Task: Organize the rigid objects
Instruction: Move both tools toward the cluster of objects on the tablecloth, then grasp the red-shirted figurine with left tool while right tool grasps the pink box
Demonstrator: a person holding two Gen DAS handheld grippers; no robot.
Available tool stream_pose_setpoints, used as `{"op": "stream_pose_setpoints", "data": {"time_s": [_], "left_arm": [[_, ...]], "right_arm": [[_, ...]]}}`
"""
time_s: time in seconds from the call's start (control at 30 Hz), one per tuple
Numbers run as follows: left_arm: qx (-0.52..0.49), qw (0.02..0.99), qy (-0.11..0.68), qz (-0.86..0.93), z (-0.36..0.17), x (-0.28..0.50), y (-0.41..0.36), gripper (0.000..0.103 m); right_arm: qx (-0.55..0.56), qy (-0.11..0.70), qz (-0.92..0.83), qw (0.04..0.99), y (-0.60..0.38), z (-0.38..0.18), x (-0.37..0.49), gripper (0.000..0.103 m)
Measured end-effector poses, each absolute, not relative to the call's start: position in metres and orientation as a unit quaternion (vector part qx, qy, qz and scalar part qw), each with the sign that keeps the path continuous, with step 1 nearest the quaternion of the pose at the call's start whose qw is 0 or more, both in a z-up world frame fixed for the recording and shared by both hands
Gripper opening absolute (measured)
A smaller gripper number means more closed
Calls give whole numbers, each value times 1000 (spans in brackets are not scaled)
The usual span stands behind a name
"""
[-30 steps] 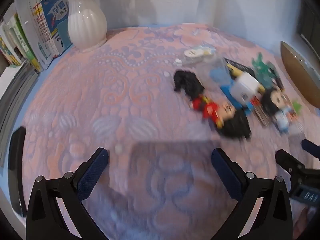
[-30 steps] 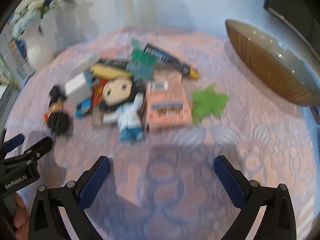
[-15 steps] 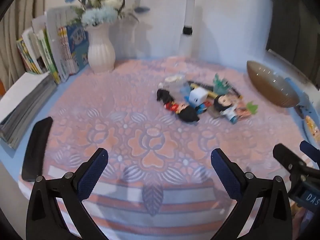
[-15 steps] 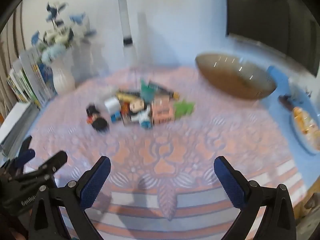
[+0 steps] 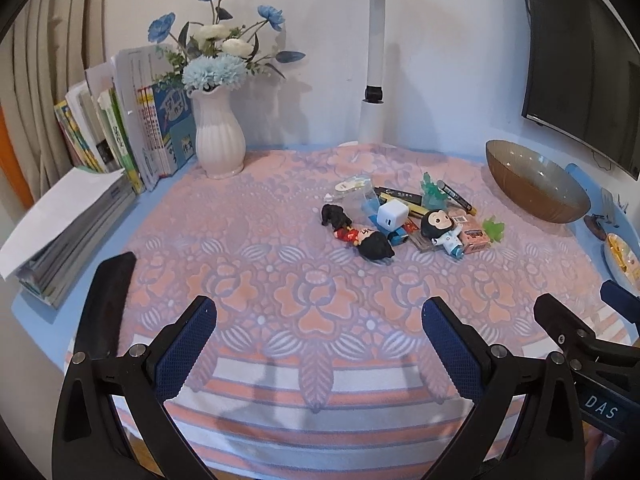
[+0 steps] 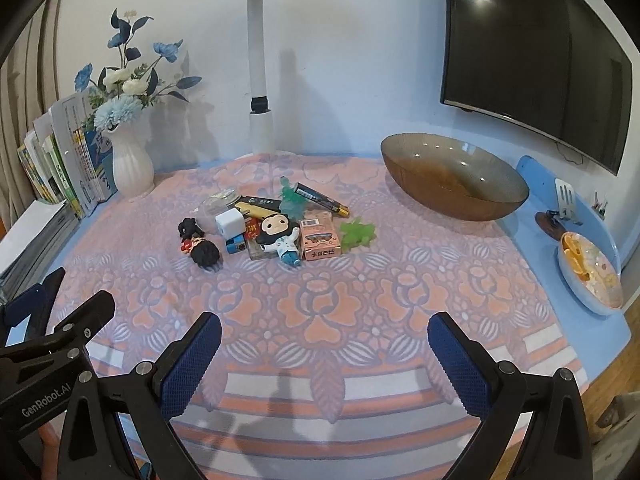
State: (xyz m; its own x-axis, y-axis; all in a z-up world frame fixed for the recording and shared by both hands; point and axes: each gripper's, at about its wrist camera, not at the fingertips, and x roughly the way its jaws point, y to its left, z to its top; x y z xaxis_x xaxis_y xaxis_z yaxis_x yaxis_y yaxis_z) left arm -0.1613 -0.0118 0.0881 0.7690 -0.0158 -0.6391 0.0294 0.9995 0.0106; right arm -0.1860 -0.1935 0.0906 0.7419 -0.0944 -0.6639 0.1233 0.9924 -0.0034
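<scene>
Two grippers hang above the near edge of the tabletop, each with its jaws spread wide and nothing between them: the left gripper and the right gripper sit side by side, well short of the clutter.

Working left to right across the heap in the middle of the patterned cloth: a black-haired doll in red lies apart at the left end, free on all sides, so it looks the easiest first pick for the left gripper. Next come a white cube charger and a blue lighter-like piece, touching their neighbours. The figurine in a white coat leans against a pink box, with a green leaf toy just beside it.

The brown glass bowl stands near the far right corner and seems the likely destination. A good approach is probably taking outliers first, closing across a narrow, firm part, and lifting straight up so the pens behind stay undisturbed.
</scene>
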Motion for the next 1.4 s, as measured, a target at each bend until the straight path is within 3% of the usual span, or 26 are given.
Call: {"op": "stream_pose_setpoints", "data": {"time_s": [0.87, 0.97, 1.1, 1.17, 1.23, 1.3, 1.4], "left_arm": [[-50, 920, 380, -81, 69, -120, 12, 102], [-43, 915, 391, -87, 69, -100, 5, 102], [-46, 905, 414, -93, 63, -66, -9, 102], [-51, 900, 423, -93, 58, -50, -15, 102], [-47, 898, 428, -89, 50, -35, -23, 97], [-40, 895, 435, -85, 43, -23, -30, 85], [-34, 893, 441, -83, 33, -11, -38, 83]], "right_arm": [[4, 377, -70, 923, -204, 77, -165, 103], [5, 384, -56, 921, -218, 78, -150, 97], [7, 407, -27, 913, -235, 80, -120, 78], [23, 421, 1, 907, -241, 78, -101, 74], [29, 437, 16, 899, -245, 71, -82, 63], [27, 451, 19, 892, -244, 60, -65, 57], [38, 465, 31, 884, -244, 47, -44, 52]]}}
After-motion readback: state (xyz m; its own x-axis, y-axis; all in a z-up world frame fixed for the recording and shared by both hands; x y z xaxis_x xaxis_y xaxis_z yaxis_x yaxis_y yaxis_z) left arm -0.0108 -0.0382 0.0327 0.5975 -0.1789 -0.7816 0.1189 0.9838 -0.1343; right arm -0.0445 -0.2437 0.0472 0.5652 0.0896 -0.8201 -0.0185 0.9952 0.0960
